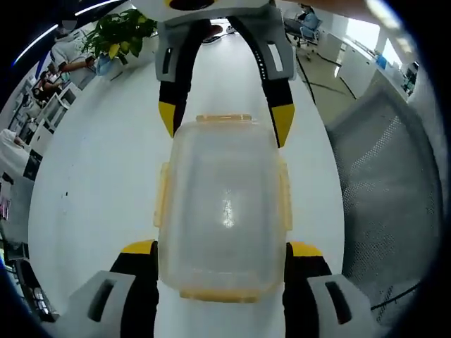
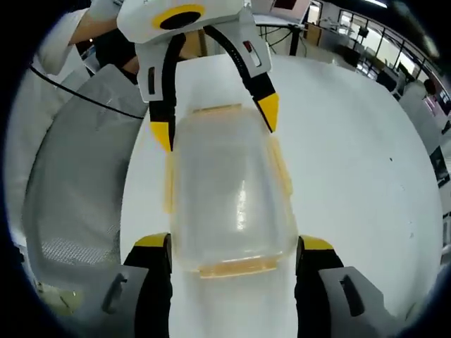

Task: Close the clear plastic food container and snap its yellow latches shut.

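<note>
White table point(image 1: 99, 190) underneath, long, running away into the room; also in the right gripper view point(image 2: 352, 162). Grey mesh chair back point(image 1: 384, 183) right beside the table edge in the left gripper view; same mesh chair in the right gripper view point(image 2: 70, 204), with a thin black cable point(image 2: 84, 98) across its top. Potted green plant point(image 1: 123, 35) with some yellow leaves at the far end of the table. Seated people point(image 1: 60, 63) near it. Office desks and chairs point(image 1: 310, 28) far back, too small to read.
</note>
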Action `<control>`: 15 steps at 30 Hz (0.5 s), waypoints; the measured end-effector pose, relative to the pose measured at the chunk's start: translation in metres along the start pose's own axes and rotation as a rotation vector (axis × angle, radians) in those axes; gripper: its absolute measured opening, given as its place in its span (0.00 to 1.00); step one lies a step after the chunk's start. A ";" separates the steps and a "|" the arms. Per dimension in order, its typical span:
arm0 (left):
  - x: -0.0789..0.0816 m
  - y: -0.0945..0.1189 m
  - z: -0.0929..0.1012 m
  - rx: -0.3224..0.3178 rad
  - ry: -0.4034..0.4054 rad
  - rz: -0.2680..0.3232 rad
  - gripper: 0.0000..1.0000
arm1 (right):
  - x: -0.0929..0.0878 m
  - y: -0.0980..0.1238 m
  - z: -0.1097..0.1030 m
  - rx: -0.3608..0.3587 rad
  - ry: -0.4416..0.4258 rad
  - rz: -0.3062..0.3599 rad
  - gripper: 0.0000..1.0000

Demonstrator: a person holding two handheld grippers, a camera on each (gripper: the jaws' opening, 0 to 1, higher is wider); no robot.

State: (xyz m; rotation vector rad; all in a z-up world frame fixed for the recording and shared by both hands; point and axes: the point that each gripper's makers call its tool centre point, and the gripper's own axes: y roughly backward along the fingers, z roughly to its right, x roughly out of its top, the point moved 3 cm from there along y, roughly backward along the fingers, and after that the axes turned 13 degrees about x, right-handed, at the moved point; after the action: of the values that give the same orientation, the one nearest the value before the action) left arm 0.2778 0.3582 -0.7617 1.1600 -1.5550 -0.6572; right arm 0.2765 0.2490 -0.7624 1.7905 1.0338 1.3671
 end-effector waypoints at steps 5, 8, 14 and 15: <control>-0.004 0.002 0.001 -0.003 -0.007 0.008 0.69 | 0.005 -0.003 -0.003 -0.005 -0.012 -0.006 0.68; -0.007 0.003 0.000 -0.006 -0.013 0.010 0.69 | 0.007 -0.004 -0.003 -0.007 -0.018 -0.012 0.68; -0.007 0.004 0.000 -0.002 -0.007 0.020 0.69 | 0.008 -0.004 -0.002 -0.005 -0.020 -0.023 0.68; -0.007 0.004 0.000 -0.001 -0.007 0.020 0.69 | 0.008 -0.004 -0.002 -0.004 -0.020 -0.023 0.68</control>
State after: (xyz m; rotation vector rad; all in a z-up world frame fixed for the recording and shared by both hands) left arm 0.2765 0.3666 -0.7612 1.1407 -1.5701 -0.6498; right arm 0.2753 0.2577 -0.7619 1.7801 1.0371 1.3338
